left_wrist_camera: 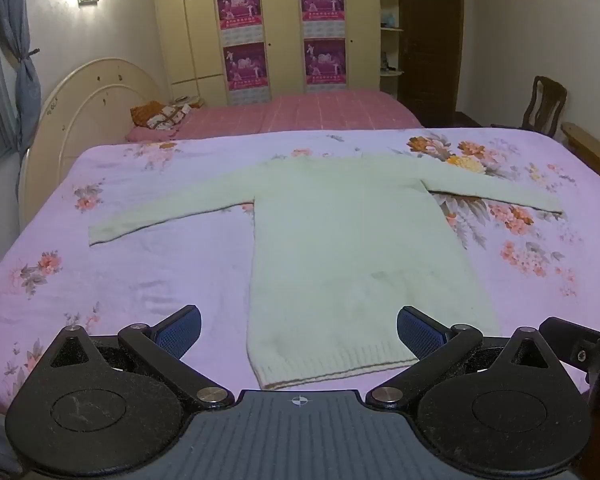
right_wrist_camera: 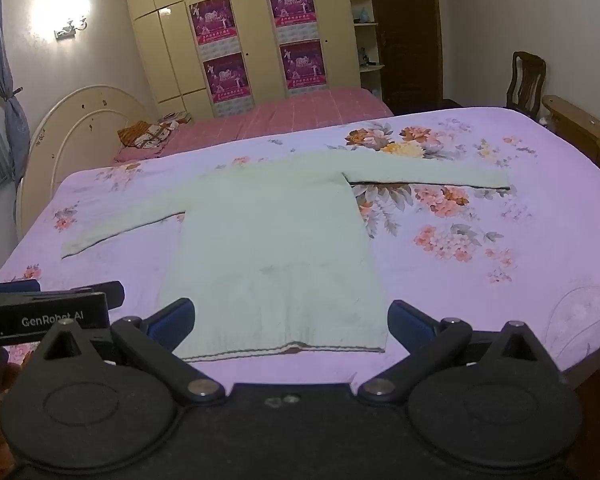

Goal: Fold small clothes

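Note:
A pale green knitted sweater (left_wrist_camera: 340, 240) (right_wrist_camera: 276, 248) lies flat on the purple floral bedsheet (left_wrist_camera: 140, 280) (right_wrist_camera: 480, 300), both sleeves spread out to the sides and the ribbed hem nearest me. My left gripper (left_wrist_camera: 299, 328) hovers open above the hem, its blue pads (left_wrist_camera: 180, 330) wide apart with nothing between them. My right gripper (right_wrist_camera: 290, 320) is also open over the hem, holding nothing. The left gripper's body (right_wrist_camera: 52, 316) shows at the left edge of the right wrist view.
A second bed with a pink checked cover (left_wrist_camera: 300, 114) stands behind, with a cream headboard (left_wrist_camera: 84, 120) at left. Wardrobes with posters (left_wrist_camera: 284, 32) line the back wall. A wooden chair (left_wrist_camera: 544, 104) and a wooden bed rail (right_wrist_camera: 576, 124) are at right.

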Available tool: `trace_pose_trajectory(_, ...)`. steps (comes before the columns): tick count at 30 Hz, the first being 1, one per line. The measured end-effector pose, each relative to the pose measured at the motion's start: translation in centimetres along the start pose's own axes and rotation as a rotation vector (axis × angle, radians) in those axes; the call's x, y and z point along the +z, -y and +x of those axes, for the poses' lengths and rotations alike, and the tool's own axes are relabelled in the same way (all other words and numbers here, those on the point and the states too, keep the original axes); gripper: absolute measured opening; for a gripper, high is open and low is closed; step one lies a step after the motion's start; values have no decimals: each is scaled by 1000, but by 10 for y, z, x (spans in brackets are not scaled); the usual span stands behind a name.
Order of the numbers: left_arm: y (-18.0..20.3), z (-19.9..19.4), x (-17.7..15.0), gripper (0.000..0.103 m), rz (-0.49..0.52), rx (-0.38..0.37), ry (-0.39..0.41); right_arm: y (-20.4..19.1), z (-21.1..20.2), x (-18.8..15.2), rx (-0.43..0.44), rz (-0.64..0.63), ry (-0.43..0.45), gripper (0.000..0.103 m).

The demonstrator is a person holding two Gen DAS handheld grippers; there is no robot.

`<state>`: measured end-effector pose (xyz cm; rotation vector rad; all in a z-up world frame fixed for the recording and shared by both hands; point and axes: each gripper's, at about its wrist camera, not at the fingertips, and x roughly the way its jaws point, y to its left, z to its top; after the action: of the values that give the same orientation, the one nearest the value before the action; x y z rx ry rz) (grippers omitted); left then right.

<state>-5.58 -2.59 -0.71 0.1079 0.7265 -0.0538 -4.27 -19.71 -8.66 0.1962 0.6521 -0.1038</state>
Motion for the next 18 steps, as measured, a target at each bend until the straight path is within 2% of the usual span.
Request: trace_pose_trajectory(18,1,6,1,103,3,-7,-16,1,4,-4,0,-1,-4,102)
